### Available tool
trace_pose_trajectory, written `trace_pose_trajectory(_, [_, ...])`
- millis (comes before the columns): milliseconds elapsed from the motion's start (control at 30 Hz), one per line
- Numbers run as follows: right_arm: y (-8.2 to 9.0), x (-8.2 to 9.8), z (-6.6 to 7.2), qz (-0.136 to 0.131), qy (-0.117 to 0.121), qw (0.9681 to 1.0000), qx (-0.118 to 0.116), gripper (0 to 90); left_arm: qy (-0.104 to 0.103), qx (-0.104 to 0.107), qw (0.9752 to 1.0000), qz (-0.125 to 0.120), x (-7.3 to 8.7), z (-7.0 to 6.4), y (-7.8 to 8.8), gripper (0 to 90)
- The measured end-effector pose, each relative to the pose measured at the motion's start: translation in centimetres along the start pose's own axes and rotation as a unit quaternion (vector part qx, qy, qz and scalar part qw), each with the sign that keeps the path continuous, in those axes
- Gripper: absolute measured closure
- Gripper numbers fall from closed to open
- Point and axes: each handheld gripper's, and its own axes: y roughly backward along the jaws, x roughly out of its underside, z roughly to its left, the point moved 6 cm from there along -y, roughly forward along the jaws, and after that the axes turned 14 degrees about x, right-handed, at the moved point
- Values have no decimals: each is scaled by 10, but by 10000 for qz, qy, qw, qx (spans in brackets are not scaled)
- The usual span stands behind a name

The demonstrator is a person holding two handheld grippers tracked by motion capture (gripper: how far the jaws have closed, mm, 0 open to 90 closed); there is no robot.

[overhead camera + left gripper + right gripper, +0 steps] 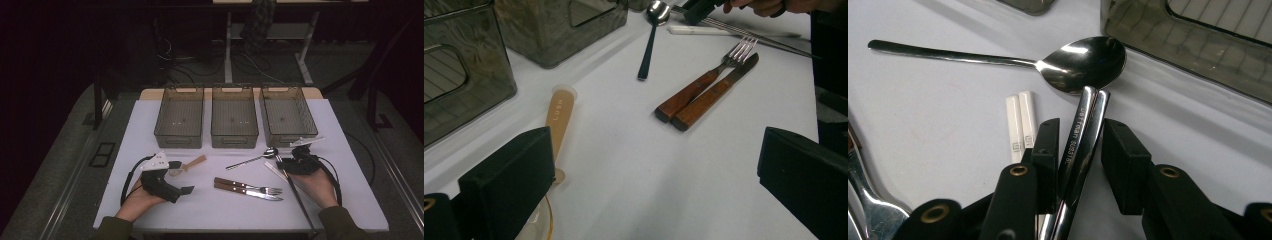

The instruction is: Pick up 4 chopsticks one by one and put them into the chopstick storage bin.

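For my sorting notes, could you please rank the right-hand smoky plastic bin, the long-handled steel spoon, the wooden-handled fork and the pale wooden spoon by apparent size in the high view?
1. Right-hand smoky plastic bin, by far the largest.
2. Wooden-handled fork and long-handled steel spoon: similar lengths, too close to rank.
3. Pale wooden spoon, partly hidden by the left gripper, so unsure.

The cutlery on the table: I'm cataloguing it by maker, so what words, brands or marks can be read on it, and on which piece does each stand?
"LUSN", roughly, embossed faintly on the tan handle by the left gripper; the letters are uncertain.
Engraved line on the metal chopsticks between the right gripper jaws: it seems to start "Deilian", then digits too blurred to read.
A small square mark on each of the white chopsticks: too small to read.
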Motion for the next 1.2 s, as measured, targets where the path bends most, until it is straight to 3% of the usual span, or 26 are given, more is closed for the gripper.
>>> trace_pose_trajectory(1200, [1, -2, 5, -75, -4, 9996, -285, 699, 13, 44, 10000, 45, 1, -1, -1, 2])
